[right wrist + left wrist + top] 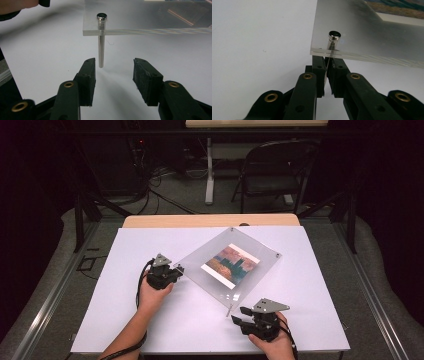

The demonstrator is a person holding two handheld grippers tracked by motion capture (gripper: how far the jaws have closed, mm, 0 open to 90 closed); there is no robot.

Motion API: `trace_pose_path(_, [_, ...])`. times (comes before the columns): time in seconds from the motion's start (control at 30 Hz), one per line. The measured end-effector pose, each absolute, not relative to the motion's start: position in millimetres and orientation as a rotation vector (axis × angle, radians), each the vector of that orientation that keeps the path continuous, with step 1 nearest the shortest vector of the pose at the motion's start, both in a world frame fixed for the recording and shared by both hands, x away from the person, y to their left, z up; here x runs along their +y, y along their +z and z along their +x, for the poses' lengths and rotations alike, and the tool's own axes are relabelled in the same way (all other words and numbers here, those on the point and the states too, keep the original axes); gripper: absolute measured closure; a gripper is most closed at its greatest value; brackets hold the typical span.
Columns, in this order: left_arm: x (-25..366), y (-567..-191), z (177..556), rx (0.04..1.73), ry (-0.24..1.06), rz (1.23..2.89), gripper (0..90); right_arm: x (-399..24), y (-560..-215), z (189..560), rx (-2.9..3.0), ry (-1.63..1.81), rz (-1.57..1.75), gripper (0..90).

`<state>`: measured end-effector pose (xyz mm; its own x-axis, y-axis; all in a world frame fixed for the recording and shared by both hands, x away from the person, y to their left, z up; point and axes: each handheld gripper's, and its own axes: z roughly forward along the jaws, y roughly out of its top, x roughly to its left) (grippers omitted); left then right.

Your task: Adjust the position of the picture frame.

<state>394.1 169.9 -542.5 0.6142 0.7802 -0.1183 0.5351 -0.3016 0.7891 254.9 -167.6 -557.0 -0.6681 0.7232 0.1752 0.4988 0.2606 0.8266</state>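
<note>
A clear acrylic panel holding a colourful picture stands raised above the white table on metal pins at its corners. My left gripper is at the panel's left corner; in the left gripper view its jaws are shut on the pin just under the acrylic edge. My right gripper sits near the front corner. In the right gripper view it stands open, with the front pin hanging just ahead of the gap, untouched.
The white table top reaches out on all sides of the panel. Behind the table stand a folding chair and a desk leg with cables on the floor. The person's left hand shows at the top left of the right gripper view.
</note>
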Motion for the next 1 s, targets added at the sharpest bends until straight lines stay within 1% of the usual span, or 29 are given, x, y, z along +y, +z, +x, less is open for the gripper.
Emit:
trace_pose_path(0.13, [169,-540,389,1.023,0.358,1.988,84.1,-166,-557,256,2.289,1.373,1.131,52.7])
trace_pose_path(0.17, [169,-540,388,1.02,0.357,1.989,84.1,-165,-557,257,2.286,1.387,1.127,53.3])
trace_pose_path(0.2, [169,-539,387,1.016,0.356,1.987,84.1,-165,-556,257,2.294,1.394,1.127,55.9])
trace_pose_path(0.23, [169,-539,387,1.016,0.356,1.987,84.1,-165,-556,257,2.294,1.394,1.127,55.9])
trace_pose_path(0.33, [169,-537,383,1.008,0.345,1.99,84.2,-164,-552,255,2.266,1.434,1.119,65.2])
trace_pose_path(0.37, [169,-537,382,1.001,0.339,1.991,84.2,-165,-550,254,2.238,1.447,1.134,72.8])
trace_pose_path(0.4, [169,-537,382,1.001,0.339,1.991,84.2,-165,-550,254,2.238,1.447,1.134,72.8])
trace_pose_path(0.43, [169,-536,380,0.995,0.337,1.993,84.2,-166,-549,255,2.236,1.46,1.144,75.4])
trace_pose_path(0.47, [168,-536,379,0.99,0.335,1.998,84.4,-167,-547,255,2.268,1.479,1.142,85.3])
trace_pose_path(0.67, [170,-533,374,0.97,0.328,2.007,85.0,-169,-542,257,2.289,1.465,1.154,85.7])
trace_pose_path(1.0, [167,-530,352,0.954,0.254,1.984,85.4,-197,-535,280,2.167,1.431,1.271,86.0])
